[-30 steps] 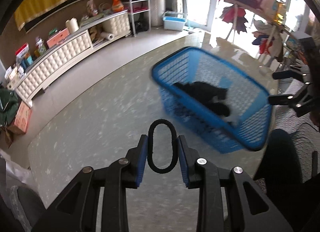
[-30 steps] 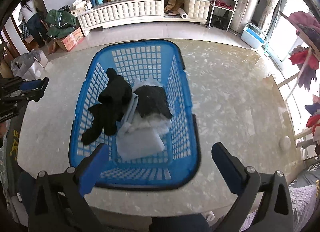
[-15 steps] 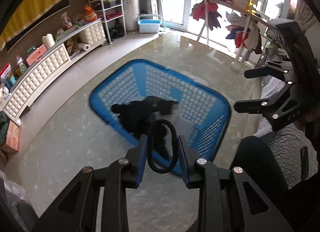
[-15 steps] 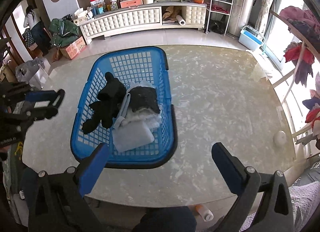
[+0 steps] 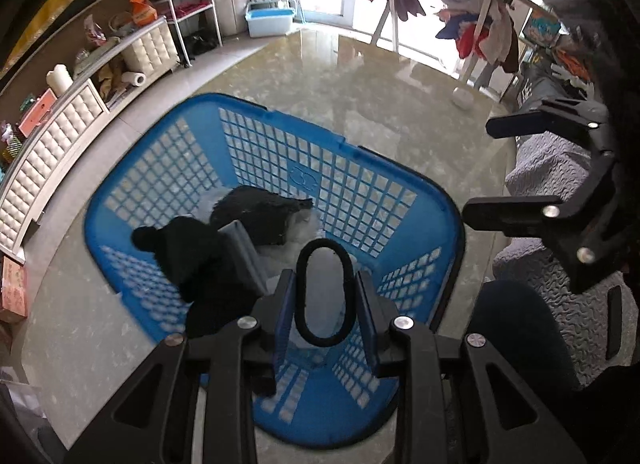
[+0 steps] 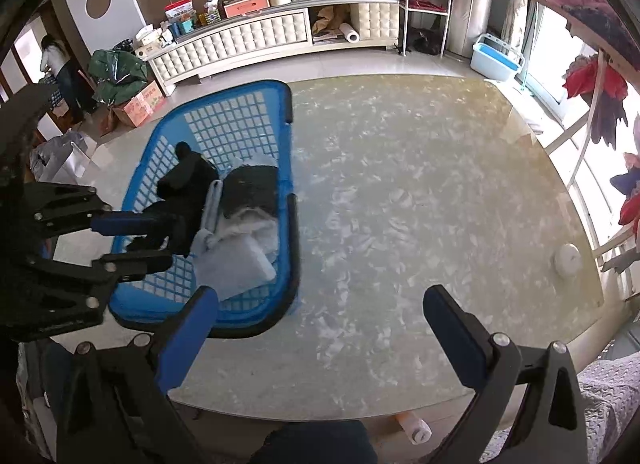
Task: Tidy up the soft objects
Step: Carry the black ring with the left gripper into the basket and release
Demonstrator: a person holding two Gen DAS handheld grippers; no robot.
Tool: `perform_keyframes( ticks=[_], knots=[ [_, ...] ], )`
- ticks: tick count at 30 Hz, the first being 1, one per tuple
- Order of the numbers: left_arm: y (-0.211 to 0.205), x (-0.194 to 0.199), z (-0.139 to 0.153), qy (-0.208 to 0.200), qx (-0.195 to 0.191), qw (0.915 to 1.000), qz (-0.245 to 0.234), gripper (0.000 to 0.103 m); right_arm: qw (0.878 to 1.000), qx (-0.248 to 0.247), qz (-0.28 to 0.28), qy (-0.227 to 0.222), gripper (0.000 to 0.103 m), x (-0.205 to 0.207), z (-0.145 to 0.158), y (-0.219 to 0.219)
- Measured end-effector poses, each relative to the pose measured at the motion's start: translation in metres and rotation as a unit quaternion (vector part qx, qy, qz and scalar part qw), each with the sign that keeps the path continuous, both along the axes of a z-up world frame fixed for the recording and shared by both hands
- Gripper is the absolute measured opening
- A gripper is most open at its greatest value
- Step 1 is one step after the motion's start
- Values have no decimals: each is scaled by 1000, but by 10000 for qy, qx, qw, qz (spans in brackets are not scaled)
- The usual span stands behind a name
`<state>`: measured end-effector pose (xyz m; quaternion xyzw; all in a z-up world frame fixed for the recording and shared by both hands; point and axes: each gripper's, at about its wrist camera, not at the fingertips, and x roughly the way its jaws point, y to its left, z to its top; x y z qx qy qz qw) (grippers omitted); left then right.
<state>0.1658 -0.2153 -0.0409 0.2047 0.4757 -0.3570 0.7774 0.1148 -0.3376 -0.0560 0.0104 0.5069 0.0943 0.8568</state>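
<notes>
My left gripper (image 5: 325, 296) is shut on a black elastic hair band (image 5: 322, 260) and holds it over the near end of a blue mesh basket (image 5: 372, 192). In the basket lie a black knit hat (image 5: 188, 252), a black furry item (image 5: 260, 212) and pale grey cloths (image 5: 240, 248). My right gripper (image 6: 320, 318) is open and empty above the marble table (image 6: 400, 192), right of the basket (image 6: 240, 124). The left gripper (image 6: 132, 240) shows at the left of the right wrist view, over the basket.
A small white round object (image 6: 567, 259) sits near the table's right edge. A white cabinet (image 6: 248, 40) with clutter stands along the far wall. A clothes rack (image 5: 460, 12) stands by the window. A grey textured cushion (image 5: 560, 304) lies beside the table.
My left gripper has swung over the basket with the hair band still held. The right gripper has shifted right, so the basket now lies to its left.
</notes>
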Motion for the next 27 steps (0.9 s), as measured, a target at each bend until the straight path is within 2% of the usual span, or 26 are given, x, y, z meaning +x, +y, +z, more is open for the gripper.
perform_keyframes(
  ticks=[10,14,17,18,21,25,27],
  knots=[
    [-21,22,-34,176,285,9994,-82,30,9998,163,-114,76,103,8,-12,-18],
    [-24,26,-40,214,293,9993,-52,43,9997,183,-120,132,103,10,-15,-22],
    [-22,31,-41,219,287,9993,-27,67,9995,236,-153,128,103,8,-15,-24],
    [-20,33,-40,215,275,9994,1,71,9995,248,-174,121,103,7,-15,-24],
    [-14,36,-34,211,53,9998,22,77,9994,262,-178,129,103,5,-14,-24],
    [-10,31,-22,83,-57,9999,36,77,9994,233,-213,128,103,2,-12,-21],
    [-7,27,-16,154,-89,9998,16,77,9994,245,-235,41,103,-2,-8,-17]
  ],
)
